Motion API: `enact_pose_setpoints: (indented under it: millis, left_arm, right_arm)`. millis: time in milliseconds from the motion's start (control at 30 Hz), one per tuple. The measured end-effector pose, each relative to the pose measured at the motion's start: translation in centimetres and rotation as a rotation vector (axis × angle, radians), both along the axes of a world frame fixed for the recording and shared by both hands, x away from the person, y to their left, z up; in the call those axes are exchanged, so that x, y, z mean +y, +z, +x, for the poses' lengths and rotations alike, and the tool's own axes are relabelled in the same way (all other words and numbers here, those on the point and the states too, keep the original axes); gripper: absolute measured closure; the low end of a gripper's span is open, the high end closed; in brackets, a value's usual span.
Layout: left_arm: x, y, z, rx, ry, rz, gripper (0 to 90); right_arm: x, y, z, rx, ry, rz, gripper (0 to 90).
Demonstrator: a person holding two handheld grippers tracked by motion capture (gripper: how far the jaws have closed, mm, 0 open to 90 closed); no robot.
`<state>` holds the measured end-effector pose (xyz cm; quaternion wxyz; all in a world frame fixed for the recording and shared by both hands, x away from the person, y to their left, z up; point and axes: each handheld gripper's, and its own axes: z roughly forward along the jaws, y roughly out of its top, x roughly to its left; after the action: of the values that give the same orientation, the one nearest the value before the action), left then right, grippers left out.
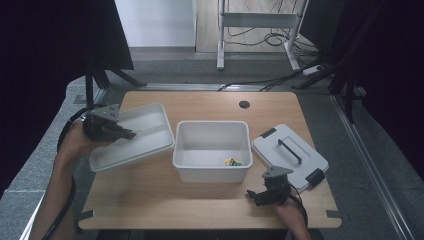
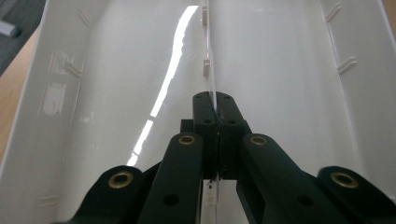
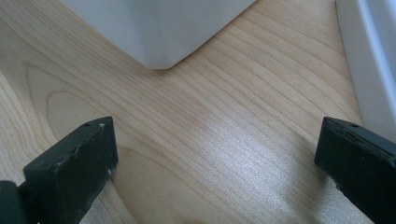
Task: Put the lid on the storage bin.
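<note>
Left tool (image 2: 215, 122) clamps tray divider (image 2: 208, 70) | tray (image 1: 131, 136) ends cropped

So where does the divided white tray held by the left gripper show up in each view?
High view: the divided tray sits left of centre, tilted, with the left gripper on it.
Left gripper view: its two compartments spread across the frame, jaws shut on the centre divider.
Right gripper view: no tray here.
Shared landmark: the wooden table, seen beside the tray and under the right gripper.

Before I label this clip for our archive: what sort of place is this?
Probably a lab or recording room, not a home: a wooden table fenced by dark curtains, loose cables on the floor behind, and plain white bins laid out for handling.
</note>
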<state>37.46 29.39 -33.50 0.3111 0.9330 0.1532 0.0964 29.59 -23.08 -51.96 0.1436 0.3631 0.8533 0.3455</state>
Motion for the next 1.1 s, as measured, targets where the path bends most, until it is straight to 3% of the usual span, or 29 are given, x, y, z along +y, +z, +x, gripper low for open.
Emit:
enact_pose_setpoints:
  millis: [167,633,1100]
  left_arm:
    - [-2.3,0.6,0.5,-0.007,-0.074,-0.011,89.1]
    - [-10.1,0.9,2.9,-0.014,-0.214,0.003,89.1]
    - [-17.5,-0.2,4.5,-0.003,-0.323,0.002,89.2]
  right_arm:
    - [0.0,0.0,0.0,0.001,0.001,0.0,0.0]
    - [0.0,0.0,0.0,0.0,0.001,-0.002,0.0]
    - [0.0,0.0,0.0,-0.003,0.001,-0.002,0.0]
